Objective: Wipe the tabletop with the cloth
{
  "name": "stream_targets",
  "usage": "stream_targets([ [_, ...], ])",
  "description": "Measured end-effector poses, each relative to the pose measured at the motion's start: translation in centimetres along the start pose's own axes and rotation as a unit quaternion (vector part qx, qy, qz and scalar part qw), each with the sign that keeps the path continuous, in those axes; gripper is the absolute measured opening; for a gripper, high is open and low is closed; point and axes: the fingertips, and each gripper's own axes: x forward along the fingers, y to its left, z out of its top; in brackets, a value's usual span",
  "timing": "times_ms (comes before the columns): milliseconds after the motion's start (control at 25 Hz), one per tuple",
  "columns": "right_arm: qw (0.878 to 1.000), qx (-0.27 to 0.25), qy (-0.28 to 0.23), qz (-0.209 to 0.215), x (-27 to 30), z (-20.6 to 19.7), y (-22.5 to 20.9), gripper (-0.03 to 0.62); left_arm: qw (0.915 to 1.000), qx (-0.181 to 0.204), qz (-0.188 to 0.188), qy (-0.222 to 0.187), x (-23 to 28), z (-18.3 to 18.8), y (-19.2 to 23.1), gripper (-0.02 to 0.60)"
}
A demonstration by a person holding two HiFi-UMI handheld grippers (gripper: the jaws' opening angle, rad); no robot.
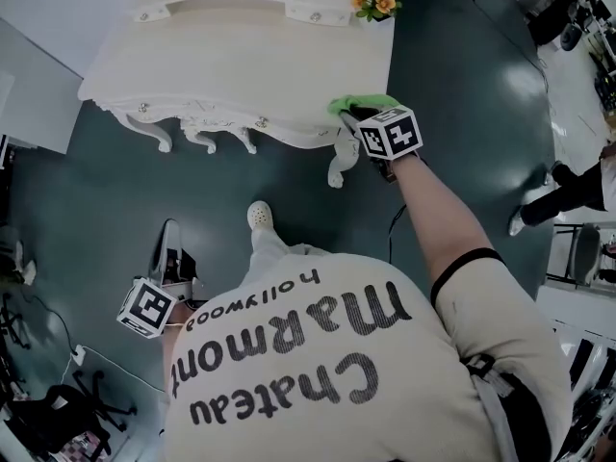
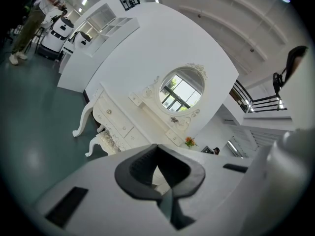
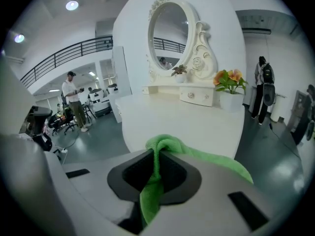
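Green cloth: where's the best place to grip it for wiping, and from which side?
Grip the bunched fold, where the right gripper is shut on it: the green cloth gathers into a thick ridge there, the rest draping right. Probably come from the tabletop's near edge, where it lies.

The white counter [image 1: 250,65] stands on a dark green floor [image 1: 96,200]. Flowers [image 1: 375,2] sit at its far right corner, a green cloth [image 1: 361,103] at its near right corner.
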Motion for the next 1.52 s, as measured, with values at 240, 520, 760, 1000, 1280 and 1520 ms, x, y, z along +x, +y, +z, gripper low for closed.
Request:
stream_targets([
  [240, 0.997, 0.047, -0.04, -0.049, -0.8, -0.4, -1.3, 0.048, 0.9997, 0.002, -0.006, 0.023, 0.8, 0.1, 0.5, 0.008],
  [520, 0.981, 0.133, -0.07, -0.122, -3.0, -1.6, -3.1, 0.048, 0.9971, 0.009, -0.048, 0.058, 4.6, 2.4, -0.2, 0.008],
  [760, 0.938, 0.278, -0.109, -0.175, -5.5, -3.0, -3.7, 0.048, 0.9891, 0.072, -0.054, 0.116, 7.6, 4.2, 0.6, 0.008],
  [1000, 0.907, 0.348, -0.135, -0.195, -7.3, -3.7, -1.8, 0.048, 0.9802, 0.077, -0.11, 0.145, 10.9, 4.1, -1.6, 0.008],
  [1280, 0.902, 0.349, -0.205, -0.15, -9.0, 1.6, 2.5, 0.048, 0.9667, 0.096, -0.167, 0.169, 14.0, 3.1, -5.1, 0.008],
  [1520, 0.894, 0.34, -0.27, -0.108, -10.0, 8.0, 5.7, 0.048, 0.9544, 0.14, -0.198, 0.174, 15.3, 2.0, -8.1, 0.008],
])
